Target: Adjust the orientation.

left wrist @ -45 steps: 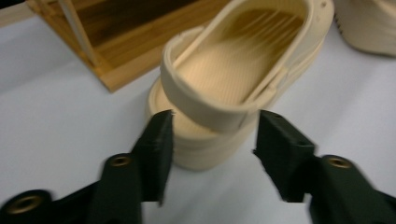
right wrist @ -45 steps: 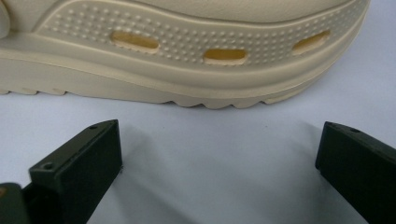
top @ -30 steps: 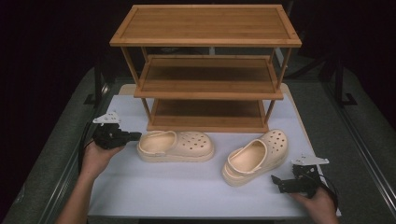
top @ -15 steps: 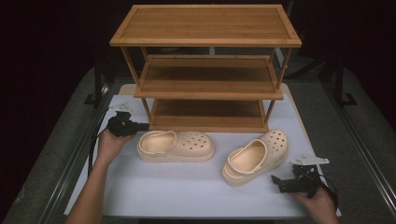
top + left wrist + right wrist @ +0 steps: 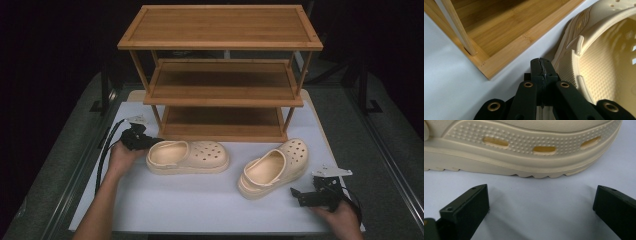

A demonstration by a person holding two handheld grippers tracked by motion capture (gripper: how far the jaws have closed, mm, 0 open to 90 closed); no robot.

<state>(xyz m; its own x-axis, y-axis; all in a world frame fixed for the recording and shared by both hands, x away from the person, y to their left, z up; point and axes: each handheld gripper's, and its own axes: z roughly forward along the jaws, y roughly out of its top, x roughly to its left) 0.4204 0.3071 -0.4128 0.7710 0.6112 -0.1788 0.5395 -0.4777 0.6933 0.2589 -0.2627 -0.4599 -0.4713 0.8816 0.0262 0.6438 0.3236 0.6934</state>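
we have two cream clogs on the white table [image 5: 200, 200] in front of the wooden rack [image 5: 220, 90]. the left clog [image 5: 187, 157] lies at about 9 o'clock of the right clog [image 5: 274, 167]. our left gripper [image 5: 150, 142] sits at the left clog's heel, jaws pressed together with nothing visibly between them. our right gripper [image 5: 296, 193] rests at 5 o'clock of the right clog, jaws wide apart. we judge the left jaws should spread before taking the heel rim. the left gripper view reveals the rack's bottom shelf [image 5: 506, 32] close by; the right gripper view shows the sole's side slots.

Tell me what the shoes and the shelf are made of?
The clogs look like soft moulded foam: matte cream, pebbled skin, punched holes. The shoe rack looks like bamboo: honey-coloured strips with visible grain and a slight sheen.
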